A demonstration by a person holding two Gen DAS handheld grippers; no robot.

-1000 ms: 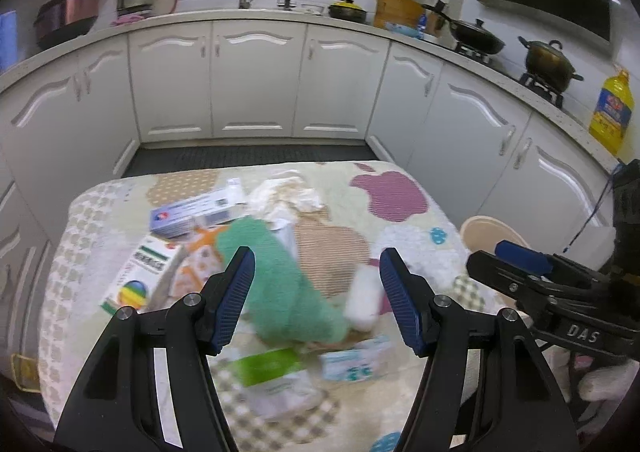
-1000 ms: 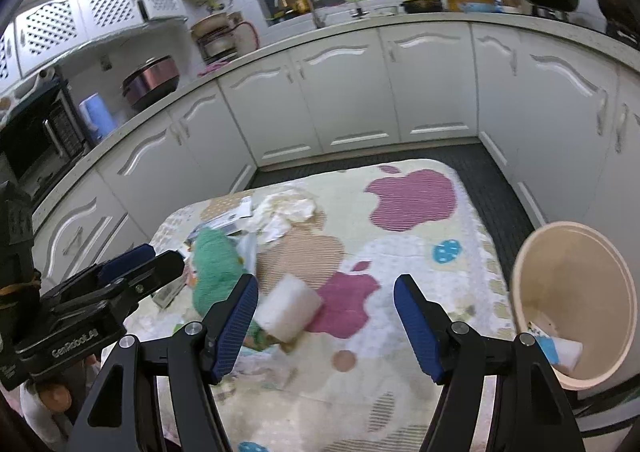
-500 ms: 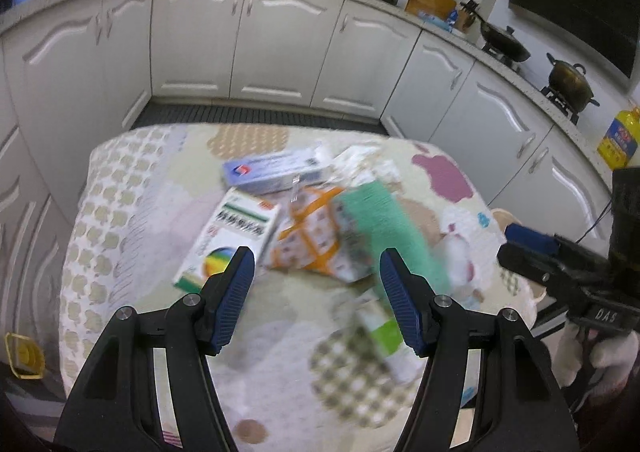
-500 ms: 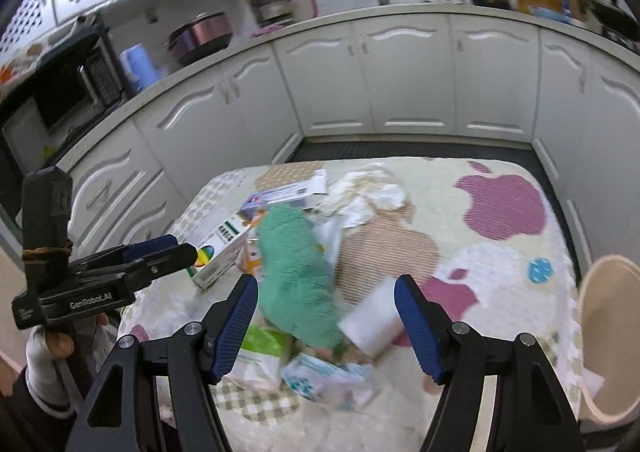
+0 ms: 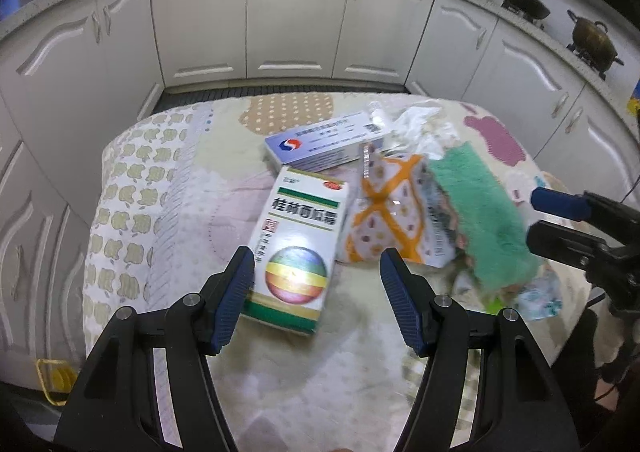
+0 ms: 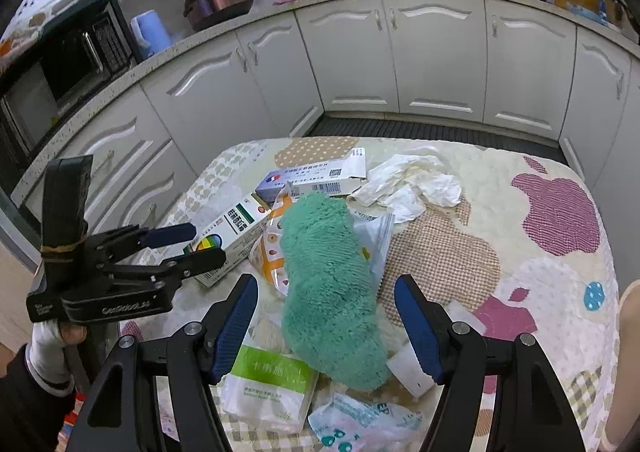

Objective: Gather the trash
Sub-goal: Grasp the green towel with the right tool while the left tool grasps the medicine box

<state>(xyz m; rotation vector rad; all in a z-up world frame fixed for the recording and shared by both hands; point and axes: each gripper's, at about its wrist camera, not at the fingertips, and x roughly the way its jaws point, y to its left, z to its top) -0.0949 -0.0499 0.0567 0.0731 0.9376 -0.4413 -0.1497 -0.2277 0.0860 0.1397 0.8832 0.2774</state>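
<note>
Both tools are matte black plastic. The left gripper (image 5: 316,292) has two angular arms tipped with ribbed blue pads (image 5: 236,294), each arm studded with round silver screws (image 5: 191,298). The right gripper (image 6: 326,326) is built the same (blue pads, silver screws). On the left tool's body, white raised lettering (image 6: 125,308) shows, partly blurred. A hand (image 6: 54,338) in a white glove grips its handle, above a dark sleeve (image 6: 28,400).

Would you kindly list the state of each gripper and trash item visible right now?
left gripper: open, empty, over the box
right gripper: open, empty, over the cloth
rainbow-ball box: lying flat
blue-white carton: end flap open
green cloth: draped over wrappers
white tissue: crumpled
</note>
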